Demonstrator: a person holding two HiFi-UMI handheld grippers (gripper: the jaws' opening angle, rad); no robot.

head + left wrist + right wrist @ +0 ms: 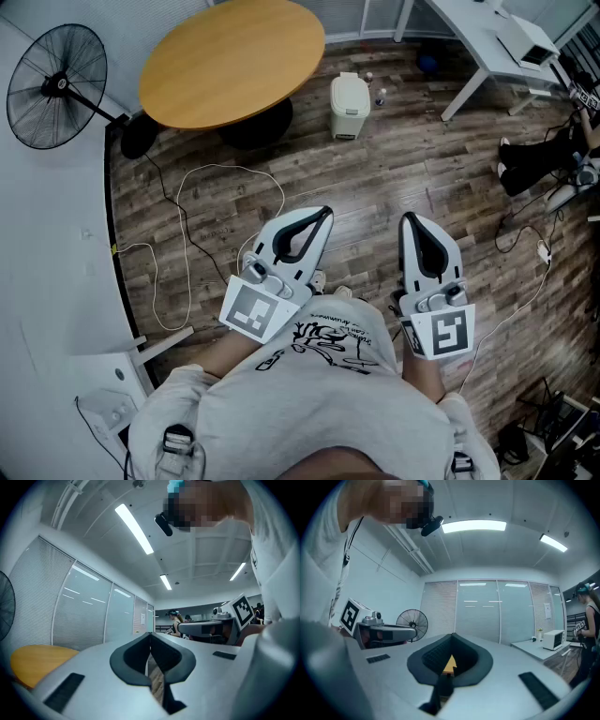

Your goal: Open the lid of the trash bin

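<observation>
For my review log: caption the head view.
Left gripper and right gripper shut, empty; trash bin ahead, beside round table.

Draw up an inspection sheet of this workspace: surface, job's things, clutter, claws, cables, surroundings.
Surface: wood-plank floor; no worktop in use.
Job's things: white trash bin, upright beside the round table, lid down.
Clutter: small bottle on the floor by the bin.
Claws: left claw and right claw both shut and empty, held close to the person's body, well apart from the bin.
Cables: white cable looped loosely across the floor.
Surroundings: standing fan, white desk, glass partitions.
</observation>
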